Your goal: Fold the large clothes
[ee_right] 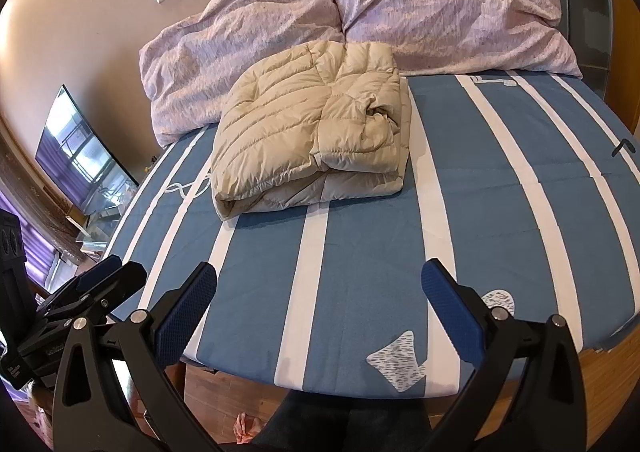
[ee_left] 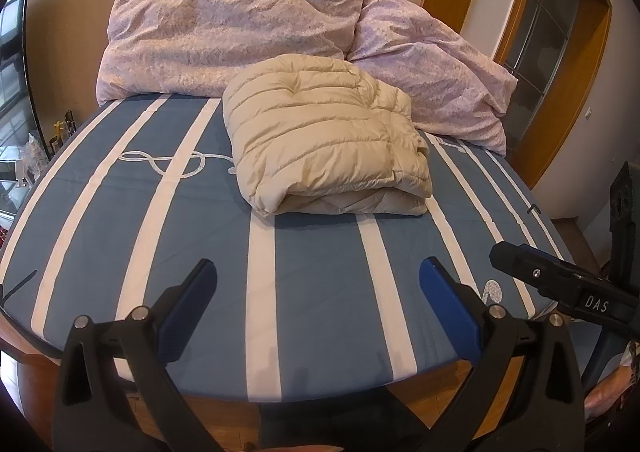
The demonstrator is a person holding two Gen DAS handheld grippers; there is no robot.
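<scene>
A cream quilted down jacket [ee_left: 328, 136] lies folded into a thick rectangle in the middle of the bed; it also shows in the right wrist view [ee_right: 316, 132]. My left gripper [ee_left: 318, 276] is open and empty, above the near edge of the bed, well short of the jacket. My right gripper [ee_right: 320, 278] is open and empty too, at the near edge, apart from the jacket. The right gripper's body shows at the right of the left wrist view [ee_left: 560, 284]. The left gripper shows at the lower left of the right wrist view [ee_right: 100, 284].
The bed has a blue sheet with white stripes [ee_left: 192, 212]. A crumpled lilac duvet [ee_left: 240, 28] is piled at the far end against the wall. A television [ee_right: 80, 156] stands at the left. A wooden door frame [ee_left: 568, 64] is at the right.
</scene>
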